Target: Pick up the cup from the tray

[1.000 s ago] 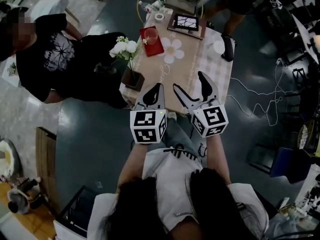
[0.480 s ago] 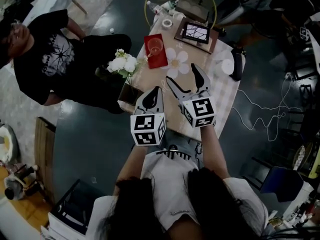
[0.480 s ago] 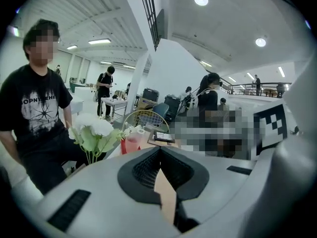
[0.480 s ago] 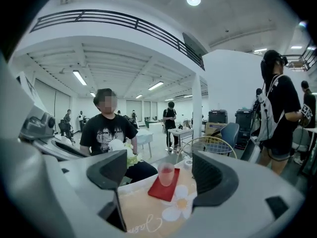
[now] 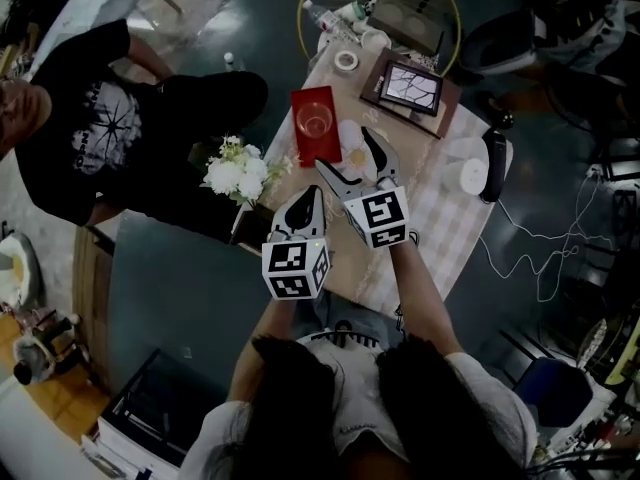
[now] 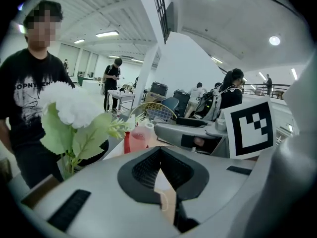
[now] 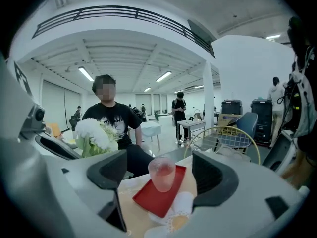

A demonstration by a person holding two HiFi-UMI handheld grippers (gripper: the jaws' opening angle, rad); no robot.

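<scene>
Cup (image 7: 162, 172): clear tumbler w/ pinkish tint, upright, approx mid-tray on red tray (image 7: 148, 198). Tray lies along left edge of table (image 5: 440, 208). White flowers (image 5: 232, 173) near it, further left.

R gripper (image 5: 345, 151): jaws wide apart, nothing btw them. In R gripper view the cup is dead ctr in the gap but out beyond the tips, touching neither pad. In head view the cup lies ahead & slightly left of the tips, near. Daisy-shaped mat (image 5: 352, 146) sits below the jaws.

L gripper (image 5: 309, 196): jaws closed together, empty. Just beside R gripper, further back & left, so farther from cup. R reads as the picking hand.

Cup axis: vert, mouth up, slight taper to base. No handle seen, so no facing to allow for. Tray's long axis runs away from the person, approx in line w/ R gripper's reach.

Judgement: approach phase, grasp not begun. Next move likely a straight fwd push till cup wall sits btw pads, then close at mid-height. Risk: a light cup may tip or skid on the tray if one jaw touches first. Contents: can't tell.
</scene>
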